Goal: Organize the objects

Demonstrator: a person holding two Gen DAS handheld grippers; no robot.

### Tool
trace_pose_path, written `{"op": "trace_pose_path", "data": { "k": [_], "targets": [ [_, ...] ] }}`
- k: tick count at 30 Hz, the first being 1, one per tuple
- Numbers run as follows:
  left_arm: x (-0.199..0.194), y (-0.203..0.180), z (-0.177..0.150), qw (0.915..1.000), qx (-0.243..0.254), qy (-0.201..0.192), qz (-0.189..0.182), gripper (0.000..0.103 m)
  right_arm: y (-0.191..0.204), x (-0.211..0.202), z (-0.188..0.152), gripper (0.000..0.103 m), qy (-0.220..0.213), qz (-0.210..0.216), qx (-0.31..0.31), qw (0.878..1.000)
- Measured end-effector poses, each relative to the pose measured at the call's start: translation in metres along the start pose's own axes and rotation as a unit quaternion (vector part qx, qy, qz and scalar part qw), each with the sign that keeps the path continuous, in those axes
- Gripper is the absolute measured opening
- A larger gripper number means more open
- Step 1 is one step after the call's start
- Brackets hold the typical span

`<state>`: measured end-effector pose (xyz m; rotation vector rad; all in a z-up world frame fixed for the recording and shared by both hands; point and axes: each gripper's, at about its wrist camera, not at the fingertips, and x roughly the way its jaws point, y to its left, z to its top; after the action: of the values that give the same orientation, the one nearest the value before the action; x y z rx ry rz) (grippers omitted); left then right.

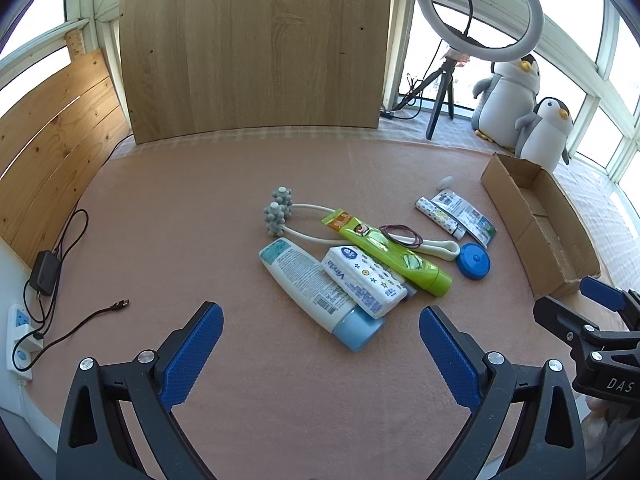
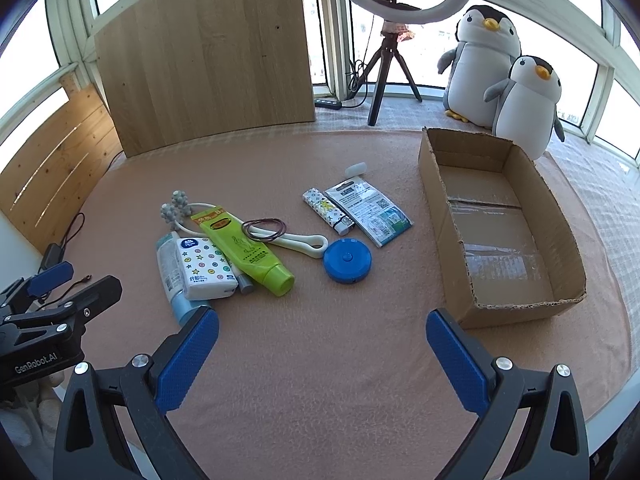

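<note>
Basically nothing grabbed yet: left gripper (image 1: 321,354) and right gripper (image 2: 322,356) both hover with jaws spread wide, empty. Cardboard box (image 2: 448,216) sits ahead-right of the right claw, empty. The pile lies dead ahead of the left claw. Main risk is the stacking: tissue pack (image 1: 362,280) rests on the white bottle (image 1: 316,294), green tube (image 1: 390,254) overlaps the massager (image 1: 280,216), hair ties (image 1: 402,236) on top. Pulling a lower item likely drags neighbours or flicks the ties off.
</note>
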<state>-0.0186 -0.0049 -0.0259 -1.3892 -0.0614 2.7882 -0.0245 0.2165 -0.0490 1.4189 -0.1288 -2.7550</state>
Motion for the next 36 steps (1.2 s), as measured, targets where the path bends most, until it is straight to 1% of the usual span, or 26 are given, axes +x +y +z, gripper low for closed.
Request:
{"op": "trace_pose_path", "data": {
  "k": [7, 11, 17, 20, 22, 24, 25, 30, 31, 33, 36],
  "targets": [
    [0.007, 0.002, 0.003, 1.0, -0.001, 0.005, 0.004, 0.1, 0.0, 0.002, 0.0, 0.103, 0.003, 0.001, 0.002, 1.0],
    [0.018, 0.005, 0.007, 0.9999, -0.003, 0.015, 0.004, 0.1, -0.002, 0.004, -0.001, 0.103, 0.006, 0.001, 0.005, 1.0],
    [0.037, 0.018, 0.021, 0.9997, -0.009, 0.017, 0.013, 0.1, -0.007, 0.005, -0.003, 0.103, 0.01, 0.0, 0.007, 1.0],
    [0.051, 0.024, 0.031, 0.9995, -0.019, 0.024, 0.008, 0.1, -0.011, 0.005, -0.006, 0.103, 0.013, -0.002, 0.012, 1.0],
    [0.061, 0.025, 0.036, 0.9994, -0.02, 0.028, 0.009, 0.097, -0.014, 0.005, -0.008, 0.103, 0.014, -0.004, 0.015, 1.0],
    [0.072, 0.025, 0.041, 0.9991, -0.022, 0.036, 0.006, 0.087, -0.017, 0.004, -0.009, 0.102, 0.013, -0.008, 0.019, 1.0],
    [0.077, 0.026, 0.044, 0.9989, -0.024, 0.039, 0.002, 0.086, -0.02, 0.003, -0.009, 0.102, 0.013, -0.01, 0.021, 1.0],
    [0.1, 0.022, 0.053, 0.998, -0.023, 0.057, -0.011, 0.067, -0.03, 0.0, -0.013, 0.102, 0.013, -0.018, 0.034, 0.999],
    [0.105, 0.02, 0.054, 0.9978, -0.023, 0.061, -0.015, 0.066, -0.031, 0.0, -0.014, 0.102, 0.014, -0.019, 0.036, 0.999],
    [0.114, 0.018, 0.057, 0.9971, -0.024, 0.069, -0.02, 0.057, -0.035, 0.0, -0.016, 0.102, 0.016, -0.021, 0.041, 0.999],
    [0.128, 0.016, 0.06, 0.9957, -0.027, 0.083, -0.033, 0.051, -0.04, 0.0, -0.02, 0.102, 0.019, -0.024, 0.047, 0.998]
  ]
}}
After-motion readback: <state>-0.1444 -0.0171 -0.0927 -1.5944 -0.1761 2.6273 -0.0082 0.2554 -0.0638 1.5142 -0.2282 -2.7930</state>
